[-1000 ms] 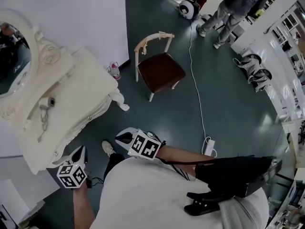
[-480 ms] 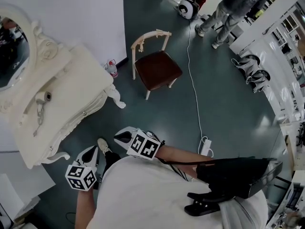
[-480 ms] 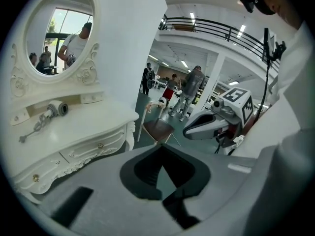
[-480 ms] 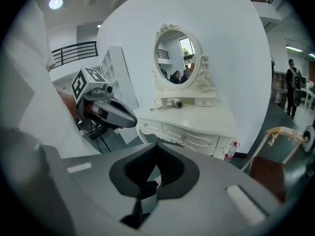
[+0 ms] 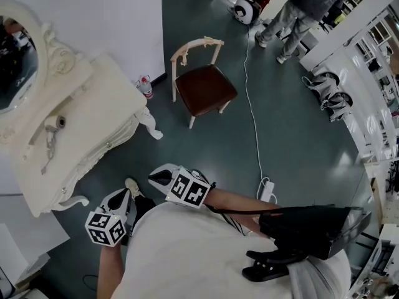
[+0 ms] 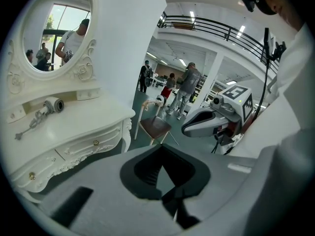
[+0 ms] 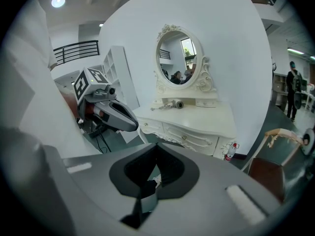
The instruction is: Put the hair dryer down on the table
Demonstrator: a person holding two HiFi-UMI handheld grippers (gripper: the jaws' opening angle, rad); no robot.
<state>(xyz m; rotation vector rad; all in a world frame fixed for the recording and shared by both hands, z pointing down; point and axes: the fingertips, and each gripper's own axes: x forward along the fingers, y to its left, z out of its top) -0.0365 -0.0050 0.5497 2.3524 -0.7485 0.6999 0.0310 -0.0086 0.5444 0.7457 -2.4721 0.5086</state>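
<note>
The hair dryer [image 5: 58, 122] lies on the white dressing table [image 5: 100, 98], with its cord [image 5: 48, 139] trailing beside it. It also shows as a small grey barrel in the left gripper view [image 6: 53, 104] and, below the mirror, in the right gripper view [image 7: 176, 103]. Both grippers are held close to the person's body, well away from the table. My left gripper [image 5: 120, 196] is shut and empty; its jaws meet in its own view [image 6: 160, 149]. My right gripper [image 5: 156, 178] is shut too, with nothing between its jaws [image 7: 156, 147].
An oval mirror [image 5: 14, 48] stands at the back of the table. A wooden chair [image 5: 204, 87] with a dark seat stands on the dark floor to the right. A white cable [image 5: 252, 114] runs to a power strip [image 5: 267, 191]. People stand at the far end of the room [image 5: 299, 11]. A small bottle [image 5: 145, 87] sits by the table leg.
The left gripper has drawn away from the table's corner toward the body. The table has slid left in the head view. The right gripper has hardly moved.
</note>
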